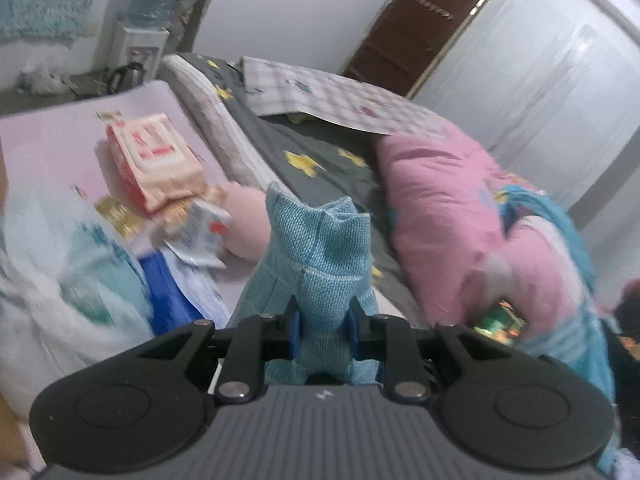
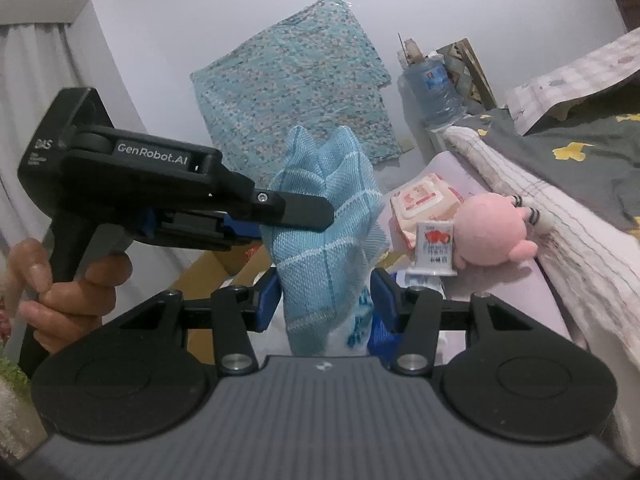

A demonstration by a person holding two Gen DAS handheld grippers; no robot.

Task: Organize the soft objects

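My left gripper (image 1: pixel 323 328) is shut on a light blue woven cloth (image 1: pixel 320 240), which stands bunched up between its blue pads. In the right wrist view the same cloth (image 2: pixel 328 216) hangs from the left gripper (image 2: pixel 316 216), held in from the left. My right gripper (image 2: pixel 325 296) is open, its blue pads either side of the cloth's lower part, not pinching it. A pink plush toy (image 2: pixel 492 232) lies on the pink table against the bed; it also shows in the left wrist view (image 1: pixel 244 216).
On the pink table (image 1: pixel 48 136) lie a wet-wipe pack (image 1: pixel 156 160), a small tissue packet (image 2: pixel 434 250) and plastic bags (image 1: pixel 80 272). A bed with a grey star sheet (image 1: pixel 320 148) and pink quilt (image 1: pixel 448 216) is to the right. A water dispenser (image 2: pixel 434 88) stands behind.
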